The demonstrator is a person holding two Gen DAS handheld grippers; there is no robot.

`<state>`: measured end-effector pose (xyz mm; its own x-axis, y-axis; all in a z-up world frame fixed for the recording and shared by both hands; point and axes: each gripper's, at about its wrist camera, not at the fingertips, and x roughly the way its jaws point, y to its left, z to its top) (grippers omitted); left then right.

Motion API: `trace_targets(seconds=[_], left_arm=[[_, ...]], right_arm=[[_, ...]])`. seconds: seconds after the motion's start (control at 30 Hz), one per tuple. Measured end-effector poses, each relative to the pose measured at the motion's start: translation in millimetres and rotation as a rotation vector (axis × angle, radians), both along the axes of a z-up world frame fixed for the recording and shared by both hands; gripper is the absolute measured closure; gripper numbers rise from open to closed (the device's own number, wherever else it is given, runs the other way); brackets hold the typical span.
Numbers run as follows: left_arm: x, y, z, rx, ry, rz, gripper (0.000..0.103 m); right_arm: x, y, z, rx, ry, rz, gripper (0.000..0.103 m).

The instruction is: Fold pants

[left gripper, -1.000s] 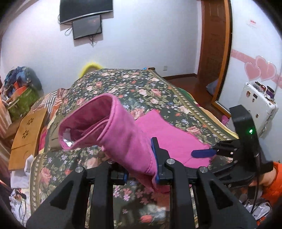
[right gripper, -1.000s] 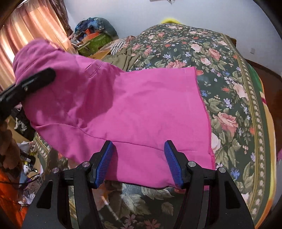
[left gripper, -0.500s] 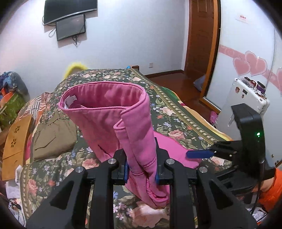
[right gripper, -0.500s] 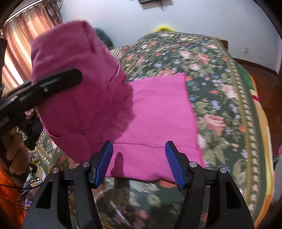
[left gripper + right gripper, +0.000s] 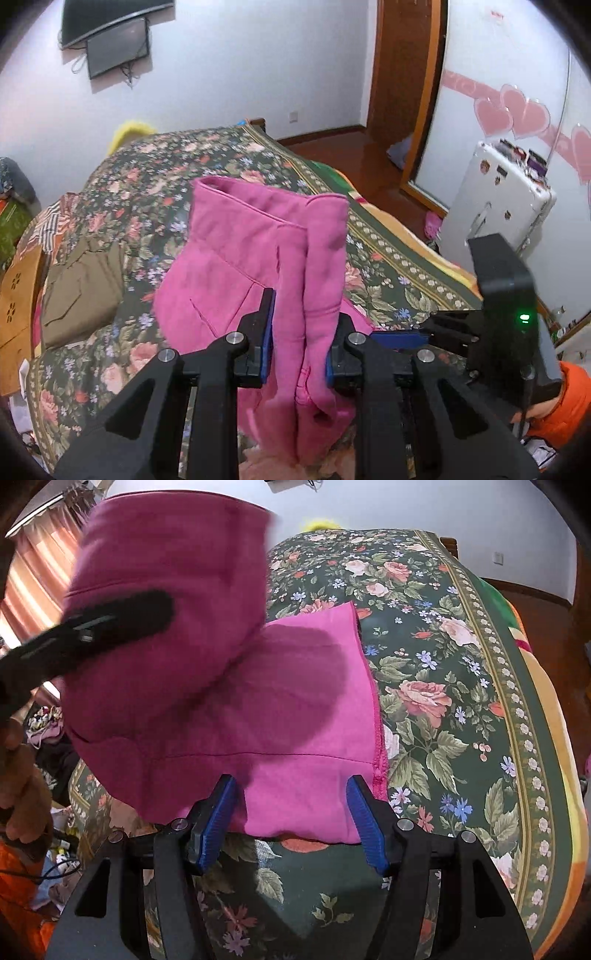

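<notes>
The pink pants (image 5: 255, 266) lie partly on the floral bed cover. My left gripper (image 5: 300, 338) is shut on a bunched fold of them and holds the waistband end raised above the bed. In the right wrist view the lifted part (image 5: 166, 602) hangs at the upper left over the flat part (image 5: 306, 716) on the bed. My right gripper (image 5: 291, 821) is open, its blue pads either side of the near edge of the flat part, gripping nothing. It also shows in the left wrist view (image 5: 402, 338) at the right.
The floral bed cover (image 5: 461, 686) fills most of the view. An olive garment (image 5: 81, 288) and striped cloth lie on the bed's left side. A wooden board (image 5: 18, 295) stands at the left. A white suitcase (image 5: 498, 195) and a door are at the right.
My left gripper has carried the raised waistband end forward and over toward the flat part. The right gripper stays open at the near edge.
</notes>
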<state>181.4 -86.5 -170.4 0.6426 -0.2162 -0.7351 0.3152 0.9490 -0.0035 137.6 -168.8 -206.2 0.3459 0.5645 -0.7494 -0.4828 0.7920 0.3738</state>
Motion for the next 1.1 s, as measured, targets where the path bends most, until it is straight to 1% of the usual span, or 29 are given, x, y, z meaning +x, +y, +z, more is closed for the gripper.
trace_targets(seconds=[0.1, 0.27, 0.3, 0.33, 0.37, 0.43, 0.47, 0.57, 0.63, 0.73, 0.83, 0.87, 0.97, 1.1], left_arm=[[9.3, -12.6, -16.1, 0.016, 0.052, -0.016, 0.082], [17.6, -25.1, -39.6, 0.02, 0.136, -0.03, 0.081], [17.3, -26.1, -41.5, 0.021, 0.144, -0.031, 0.079], [17.5, -26.4, -43.5, 0.019, 0.155, -0.034, 0.072], [17.7, -25.8, -44.7, 0.012, 0.166, -0.033, 0.062], [16.6, -23.2, -43.8, -0.012, 0.181, -0.021, 0.051], [14.4, -20.4, -40.9, -0.028, 0.177, -0.019, 0.05], [7.2, -16.0, -29.2, -0.034, 0.154, -0.015, 0.05], [2.7, -10.4, -18.5, -0.054, 0.134, -0.019, 0.048], [-0.4, 4.4, -1.2, -0.113, 0.101, -0.015, 0.042], [3.1, 23.1, 15.6, -0.136, 0.057, 0.024, 0.039], [7.5, 31.1, 19.3, -0.125, 0.037, 0.049, 0.039], [28.0, 49.8, 17.8, -0.071, 0.018, 0.106, 0.039], [65.6, 70.3, -5.6, -0.005, 0.074, 0.138, 0.039]], right_arm=[[-0.9, -0.5, -0.2, 0.005, 0.002, -0.005, 0.044], [-3.4, -5.9, 2.2, 0.005, 0.004, -0.012, 0.044], [-3.6, -7.6, 2.5, 0.004, 0.005, -0.014, 0.044], [-3.6, -9.8, 2.4, 0.004, 0.006, -0.019, 0.044], [-3.7, -11.5, 1.8, 0.004, 0.009, -0.022, 0.044], [-3.3, -14.1, 0.7, 0.005, 0.013, -0.028, 0.044], [-3.2, -15.0, 0.2, 0.005, 0.014, -0.031, 0.044], [-2.1, -17.0, -0.1, 0.003, 0.016, -0.037, 0.044], [-2.2, -18.5, 0.3, 0.001, 0.017, -0.041, 0.044], [-3.8, -21.9, 1.0, -0.004, 0.016, -0.051, 0.044], [-4.0, -26.1, -0.7, -0.003, 0.02, -0.067, 0.044], [-4.2, -27.3, -1.2, -0.002, 0.022, -0.071, 0.044], [-4.6, -30.9, -0.8, -0.001, 0.026, -0.084, 0.044], [-7.0, -37.1, 2.8, -0.004, 0.019, -0.099, 0.044]])
